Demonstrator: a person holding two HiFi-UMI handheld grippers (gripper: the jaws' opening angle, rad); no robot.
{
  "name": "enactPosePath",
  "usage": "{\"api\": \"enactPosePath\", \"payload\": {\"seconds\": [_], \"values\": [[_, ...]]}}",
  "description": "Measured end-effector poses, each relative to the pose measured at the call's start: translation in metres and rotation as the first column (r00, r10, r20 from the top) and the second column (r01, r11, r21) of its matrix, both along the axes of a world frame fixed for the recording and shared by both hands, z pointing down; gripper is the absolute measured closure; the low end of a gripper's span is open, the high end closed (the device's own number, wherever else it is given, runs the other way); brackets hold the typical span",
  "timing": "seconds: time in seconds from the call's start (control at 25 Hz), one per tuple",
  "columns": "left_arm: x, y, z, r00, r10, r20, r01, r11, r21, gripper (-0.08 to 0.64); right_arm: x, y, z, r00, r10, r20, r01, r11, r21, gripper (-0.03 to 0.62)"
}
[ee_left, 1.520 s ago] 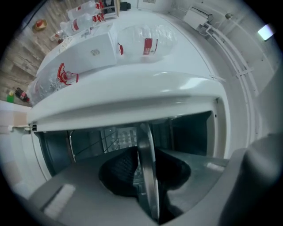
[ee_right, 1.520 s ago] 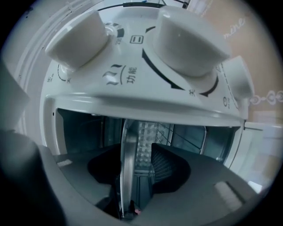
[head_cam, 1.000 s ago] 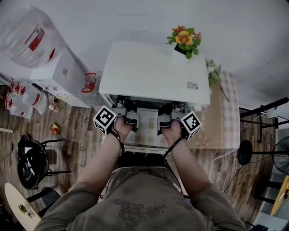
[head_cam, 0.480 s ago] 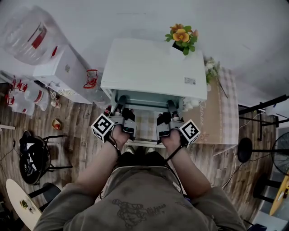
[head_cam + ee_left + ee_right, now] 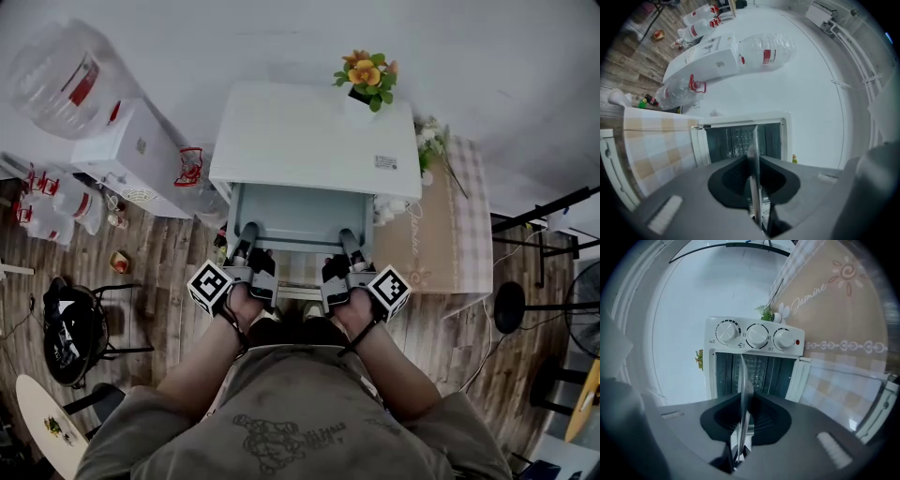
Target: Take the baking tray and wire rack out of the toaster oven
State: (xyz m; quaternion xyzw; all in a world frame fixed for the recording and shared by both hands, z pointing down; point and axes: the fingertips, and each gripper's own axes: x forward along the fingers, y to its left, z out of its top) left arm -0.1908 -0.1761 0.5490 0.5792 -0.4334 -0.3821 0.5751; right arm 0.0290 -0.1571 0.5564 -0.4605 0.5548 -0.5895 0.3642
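Grippers first: the left gripper (image 5: pixel 247 234) and right gripper (image 5: pixel 347 239) were both clamped on the near edge of the baking tray (image 5: pixel 300 217), one towards each front corner. In each gripper view the tray showed edge-on as a thin metal sheet pinched between the two dark pads. The right one's jaws had just been closing a bit more onto that sheet. The tray itself stuck out flat from the open front of the toaster oven (image 5: pixel 314 131), between the oven and the person. Inside the oven cavity I could make out a grid of wires, pretty sure that was the wire rack (image 5: pixel 761 369). The three knobs (image 5: pixel 757 335) ran along one side of the oven opening. A pot of orange flowers (image 5: pixel 366 77) sat on top of the oven at its back, and a checked tablecloth (image 5: pixel 450 234) lay just beside the oven.
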Motion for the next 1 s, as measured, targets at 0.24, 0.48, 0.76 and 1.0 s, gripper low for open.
{"api": "enactPosePath", "payload": {"seconds": [0.24,0.48,0.76,1.0], "values": [[-0.004,0.036,0.011,0.999,0.027,0.029,-0.026,0.999,-0.043,0.525,-0.004,0.035,0.01,1.0,-0.021,-0.008,0.021,0.999,-0.041,0.54],[-0.003,0.068,0.003,0.998,0.054,0.007,-0.054,0.998,-0.039,0.526,-0.01,0.07,0.016,0.999,-0.032,0.03,0.034,0.995,-0.089,0.541],[-0.003,0.095,-0.014,0.995,0.101,-0.004,-0.101,0.994,-0.027,0.525,-0.013,0.1,-0.003,0.998,-0.052,0.035,0.055,0.994,-0.094,0.541],[0.001,0.111,-0.021,0.994,0.107,-0.017,-0.107,0.994,-0.036,0.525,-0.009,0.112,-0.014,0.997,-0.075,0.008,0.076,0.994,-0.079,0.541]]}}
